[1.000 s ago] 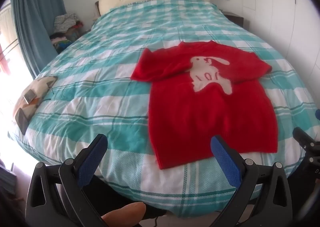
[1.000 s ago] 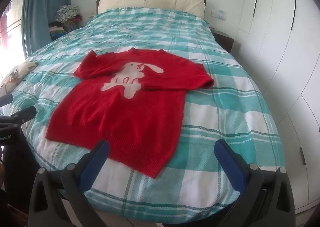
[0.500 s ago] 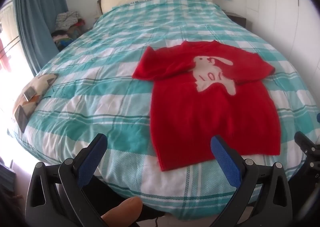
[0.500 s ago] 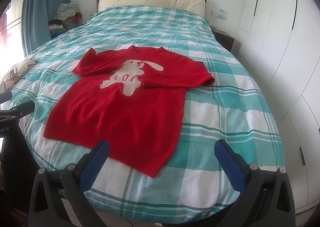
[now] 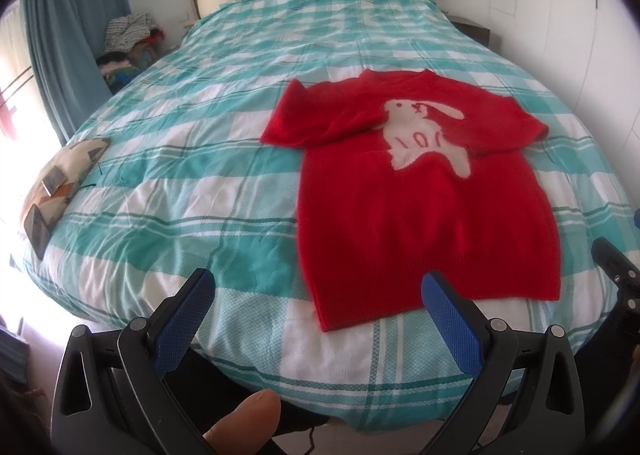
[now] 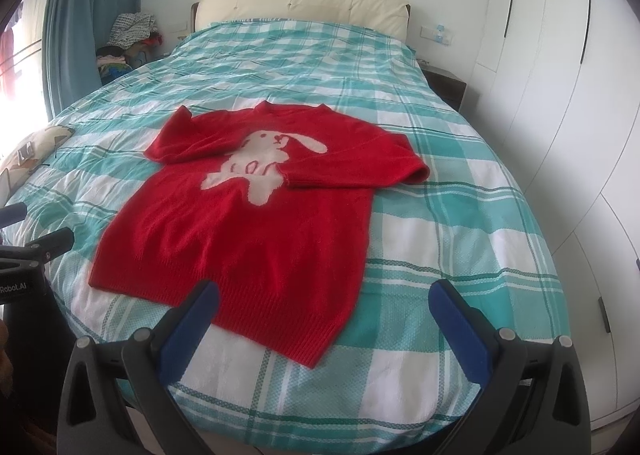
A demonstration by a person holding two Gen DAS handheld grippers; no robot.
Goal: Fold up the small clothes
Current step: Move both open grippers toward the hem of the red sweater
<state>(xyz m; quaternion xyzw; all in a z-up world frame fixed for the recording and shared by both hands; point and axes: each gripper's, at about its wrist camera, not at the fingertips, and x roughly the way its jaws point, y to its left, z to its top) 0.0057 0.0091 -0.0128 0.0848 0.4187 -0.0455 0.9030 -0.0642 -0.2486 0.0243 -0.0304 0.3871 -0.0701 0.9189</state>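
Red sweater [image 5: 424,207] w/ pale rabbit motif lies face up on the checked bedspread [image 5: 180,183], hem toward the foot edge of the bed, collar toward the headboard [image 6: 304,7]. Both sleeves already folded in across the chest, so the step in hand looks like sleeves done, body fold not yet made. Left gripper [image 5: 318,305] hangs off the foot edge just short of the hem's left corner, jaws wide apart, nothing between them. Right gripper [image 6: 324,313] same: spread wide, empty, roughly over the hem's right corner. Next move prob calls for each tong to drop onto a hem corner, pinch the knit only (not the bedspread under it), then carry the hem up toward the collar. Knit is thick and soft, may sag or drag a sleeve out of place if lifted unevenly. Around the sweater: cushion [image 5: 60,171] w/ a dark phone-like slab [image 5: 37,230] on it well off to the left at the bed's side edge, clothes pile [image 6: 128,35] beyond the bed corner by the blue curtain [image 6: 76,15], wardrobe doors [image 6: 560,95] on the right, nightstand [image 6: 444,85] near the headboard. Nothing lies between tongs and hem; fold path over the sweater is free.
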